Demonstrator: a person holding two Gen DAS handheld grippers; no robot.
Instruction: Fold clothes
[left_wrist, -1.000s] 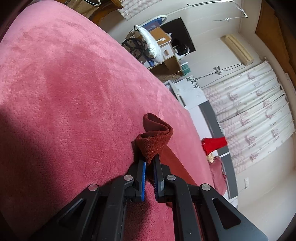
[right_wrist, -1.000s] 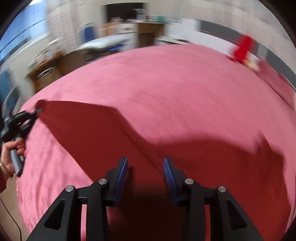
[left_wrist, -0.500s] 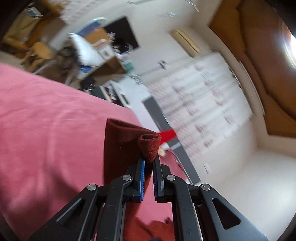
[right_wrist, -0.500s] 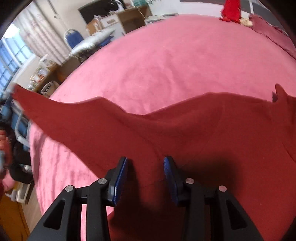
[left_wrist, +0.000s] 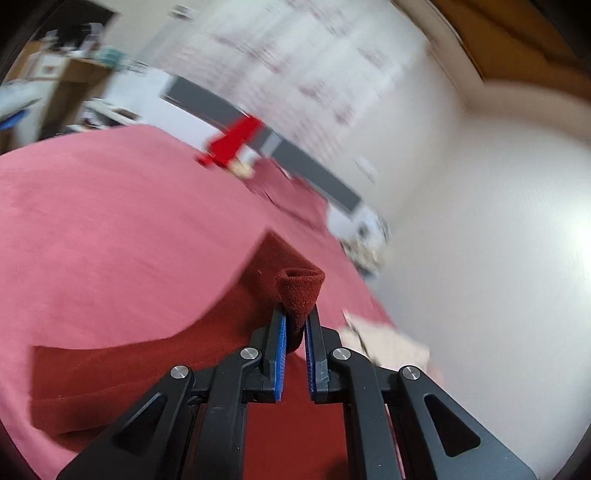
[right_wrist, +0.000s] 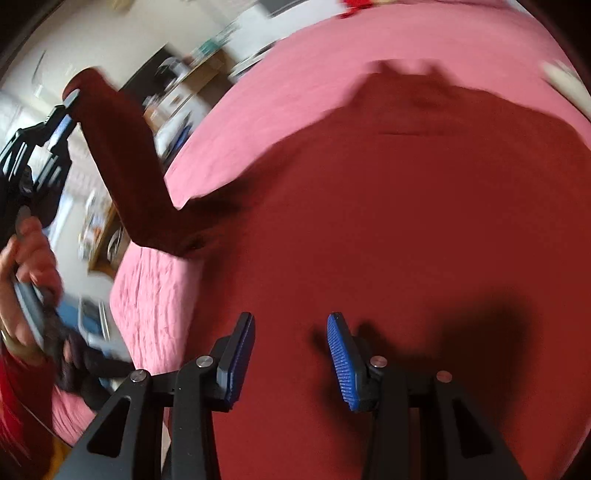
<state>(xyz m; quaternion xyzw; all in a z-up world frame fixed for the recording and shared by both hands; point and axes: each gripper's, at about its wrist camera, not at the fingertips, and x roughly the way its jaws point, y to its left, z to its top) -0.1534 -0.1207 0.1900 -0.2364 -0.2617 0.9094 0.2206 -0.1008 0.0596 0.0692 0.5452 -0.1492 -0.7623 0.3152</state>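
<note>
Pink bedspread (right_wrist: 332, 74) bears dark-red garment (right_wrist: 424, 203), sleeve lifted.

Bed under pink cover (right_wrist: 332, 74). Dark red garment (right_wrist: 406, 203) lay spread flat on it; bright red item (left_wrist: 232, 142) at far edge.

One dark red garment (right_wrist: 406, 206), one pink bedspread (left_wrist: 110, 221), two claws: left claw (left_wrist: 294, 325), right claw (right_wrist: 291, 354).

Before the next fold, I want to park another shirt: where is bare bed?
Bare pink bedspread lies beyond the dark red garment, and left of it under the lifted sleeve. Crowded under the right tongs.
</note>
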